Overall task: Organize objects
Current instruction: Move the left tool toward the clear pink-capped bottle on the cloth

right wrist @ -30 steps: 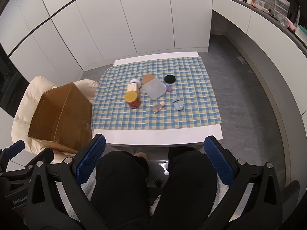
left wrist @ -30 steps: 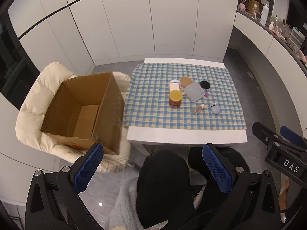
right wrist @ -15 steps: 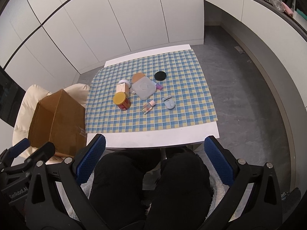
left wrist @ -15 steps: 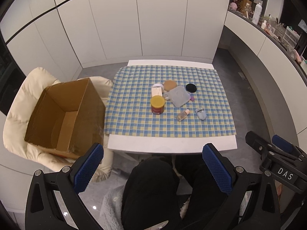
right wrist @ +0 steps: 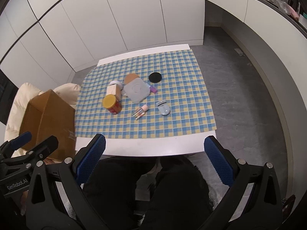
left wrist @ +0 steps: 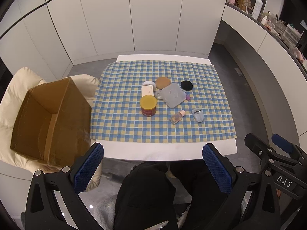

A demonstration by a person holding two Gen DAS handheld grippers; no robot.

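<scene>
While you hold left gripper [left wrist: 153, 167] and right gripper [right wrist: 155, 162] spread, empty, above near table edge [left wrist: 165, 150]: jar [left wrist: 148, 105], bottle [left wrist: 177, 117] mid-cloth; open box [left wrist: 50, 120] left.

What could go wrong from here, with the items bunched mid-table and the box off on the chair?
1. The yellow-lidded red jar stands close against the beige rectangular block and the grey square case; open fingers closing on one may knock its neighbours.
2. The small clear bottle with a pink cap lies on its side and may roll when nudged.
3. The open brown cardboard box rests tilted on a cream padded chair, so a dropped item could shift it.
</scene>
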